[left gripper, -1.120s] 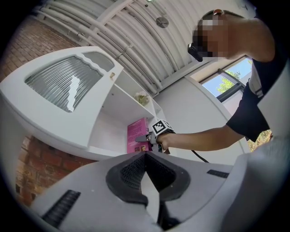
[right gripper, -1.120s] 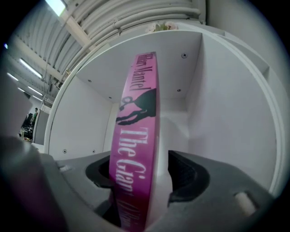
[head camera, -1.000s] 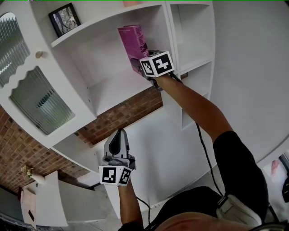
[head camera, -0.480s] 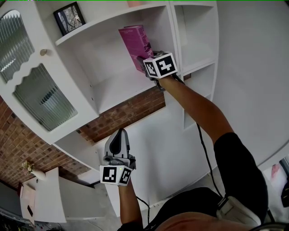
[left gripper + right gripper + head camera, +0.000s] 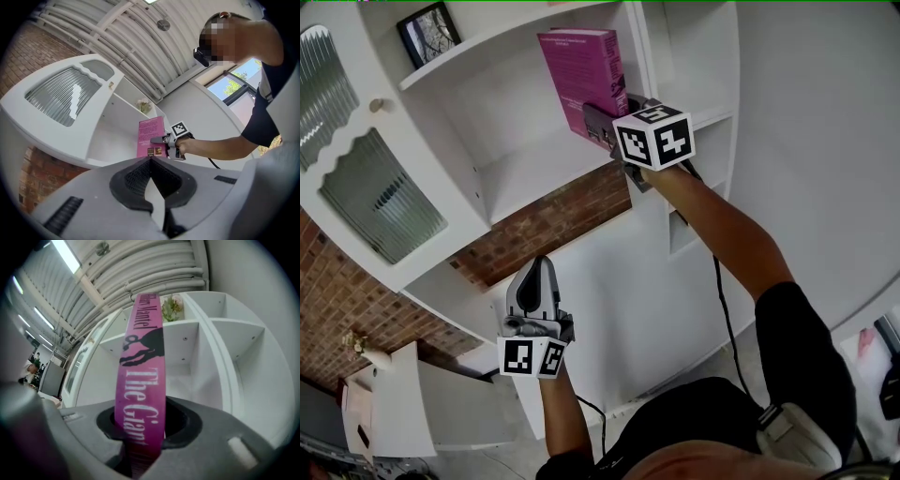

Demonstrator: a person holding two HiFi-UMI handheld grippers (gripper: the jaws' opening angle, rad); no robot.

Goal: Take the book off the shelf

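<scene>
Right gripper view looks straight up the spine of the pink book (image 5: pixel 140 394), which fills the gap between the jaws. The pads press on the two covers near the spine's lower end, so the right gripper (image 5: pixel 602 124) is clenched on the book.

In the head view the book stands upright at the right end of the shelf board (image 5: pixel 534 164), just beside the white divider (image 5: pixel 642 56) and close to the board's front edge. Its long axis runs up along the divider and its spine faces out toward the gripper. The book leans a little. Whether its bottom edge rests on the board I cannot tell, since the gripper covers that corner.

The book therefore lies dead ahead of the right gripper, along the line of its jaws, with most of its height above the grip. As I judge it, the coming move is a straight pull back out of the compartment toward the person. The tall part above the pads could swing, and the divider leaves little room on the right.

The left gripper (image 5: pixel 541 274) hangs well apart from the book, lower down in front of the brick wall (image 5: pixel 553 225). Its jaws are together on nothing. Only the right hand is placed to do the work.
</scene>
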